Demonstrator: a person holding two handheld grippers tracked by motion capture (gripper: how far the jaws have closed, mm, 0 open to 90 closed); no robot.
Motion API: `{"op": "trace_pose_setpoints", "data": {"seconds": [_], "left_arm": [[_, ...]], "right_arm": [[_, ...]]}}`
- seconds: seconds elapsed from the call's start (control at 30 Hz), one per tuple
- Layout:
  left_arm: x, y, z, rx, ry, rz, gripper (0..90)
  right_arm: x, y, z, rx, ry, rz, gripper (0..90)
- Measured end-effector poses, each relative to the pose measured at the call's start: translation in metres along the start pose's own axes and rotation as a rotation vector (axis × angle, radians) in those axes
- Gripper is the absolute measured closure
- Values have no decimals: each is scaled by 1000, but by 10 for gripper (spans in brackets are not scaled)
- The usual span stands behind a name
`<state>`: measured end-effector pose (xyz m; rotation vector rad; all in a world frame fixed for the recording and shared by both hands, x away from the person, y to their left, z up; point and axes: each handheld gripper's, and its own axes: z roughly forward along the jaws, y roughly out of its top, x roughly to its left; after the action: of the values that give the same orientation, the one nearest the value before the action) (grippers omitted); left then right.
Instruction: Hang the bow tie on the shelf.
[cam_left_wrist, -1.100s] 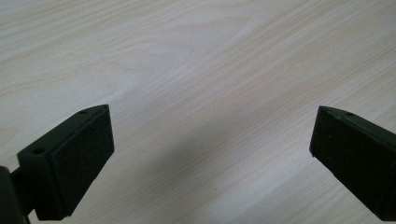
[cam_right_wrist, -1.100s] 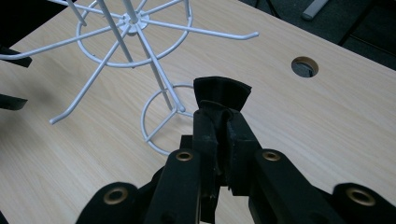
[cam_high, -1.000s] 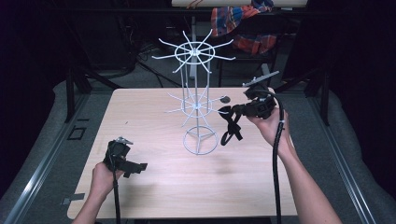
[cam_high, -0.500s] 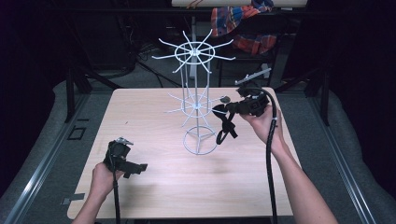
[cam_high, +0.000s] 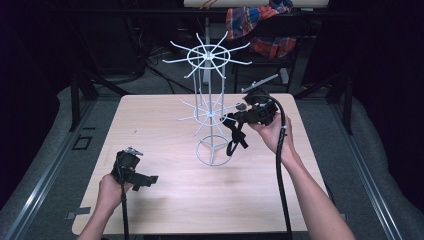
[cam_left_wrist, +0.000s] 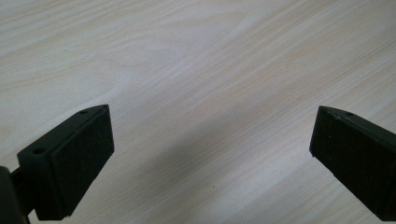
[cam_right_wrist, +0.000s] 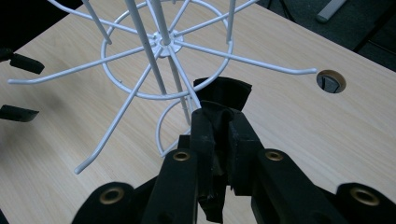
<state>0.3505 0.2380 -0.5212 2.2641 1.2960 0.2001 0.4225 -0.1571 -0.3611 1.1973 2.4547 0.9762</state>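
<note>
Right gripper view: right gripper (cam_right_wrist: 215, 135), clamped on black strap (cam_right_wrist: 223, 95), touches white wire rack (cam_right_wrist: 161, 44) lower arm directly ahead; left gripper (cam_left_wrist: 210, 158) wide.

— Inspector: Your left gripper (cam_high: 134, 172) is matte black, its blocky jaws showing small screw holes near the tips. A black cable leaves it toward 6 o'clock.

— Operator: And the right?

— Inspector: Your right gripper (cam_high: 235, 118) is black too, with brass-coloured rivets along its linkage arms and a grey plate on top. Its thick black cable runs along your forearm. Both your forearms are uncovered, no sleeves.
</note>
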Motion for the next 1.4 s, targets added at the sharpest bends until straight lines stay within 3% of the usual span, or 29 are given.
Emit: {"op": "trace_pose_setpoints", "data": {"seconds": [0.73,1.13,1.4], "left_arm": [[0,0,0,6,-6,8,0],[0,0,0,6,-5,8,0],[-1,0,0,5,-3,7,0]], "right_arm": [[3,4,13,11,-15,-15,776],[3,3,7,1,-9,-22,583],[2,-2,-9,-28,12,-35,412]]}}
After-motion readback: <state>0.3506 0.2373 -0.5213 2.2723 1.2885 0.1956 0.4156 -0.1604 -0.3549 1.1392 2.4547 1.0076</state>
